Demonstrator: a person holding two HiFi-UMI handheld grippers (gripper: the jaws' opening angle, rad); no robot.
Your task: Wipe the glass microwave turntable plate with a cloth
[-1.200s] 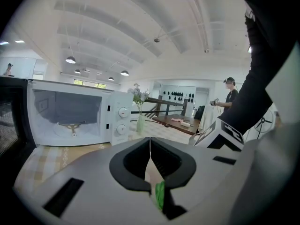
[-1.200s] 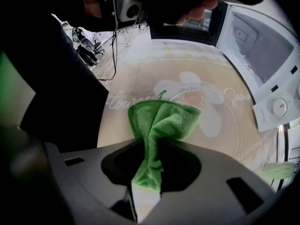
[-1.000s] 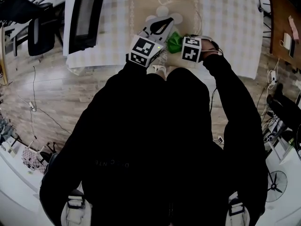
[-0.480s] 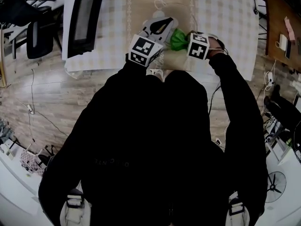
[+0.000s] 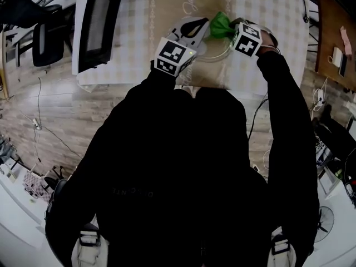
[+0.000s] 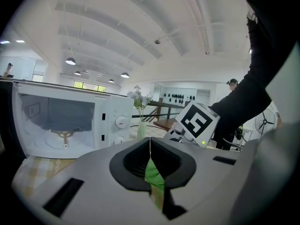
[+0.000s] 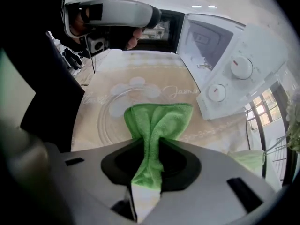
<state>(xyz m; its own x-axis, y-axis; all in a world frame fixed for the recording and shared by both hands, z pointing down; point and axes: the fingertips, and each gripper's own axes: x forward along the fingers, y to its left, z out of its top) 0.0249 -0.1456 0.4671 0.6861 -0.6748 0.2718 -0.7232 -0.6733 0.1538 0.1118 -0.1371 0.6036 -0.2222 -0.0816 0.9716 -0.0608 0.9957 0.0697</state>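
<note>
While the right gripper (image 7: 151, 146) clamps a bunched green cloth (image 7: 157, 118) between its jaws, the free end fans out over the glass turntable plate (image 7: 110, 114), which lies flat on the checked worktop (image 5: 272, 15) directly in front of the person; whether cloth and glass actually touch cannot be told. The left gripper (image 6: 150, 142) sits just beside, its jaws drawn almost together; a sliver of green shows in the slit, either a pinched corner or the cloth seen beyond. The wiping looks to be at its start or between strokes; the next move would call for pressing the cloth down on the glass and sweeping it round the disc, rim included, lightly enough that the loose plate does not skid. Farther off, to the person's left, the white microwave (image 6: 70, 121) stands with its door open, its cavity holding only the turntable support (image 6: 63, 135); beside its dials a small vase (image 6: 141, 130) holds pale flowers (image 6: 138, 96).
</note>
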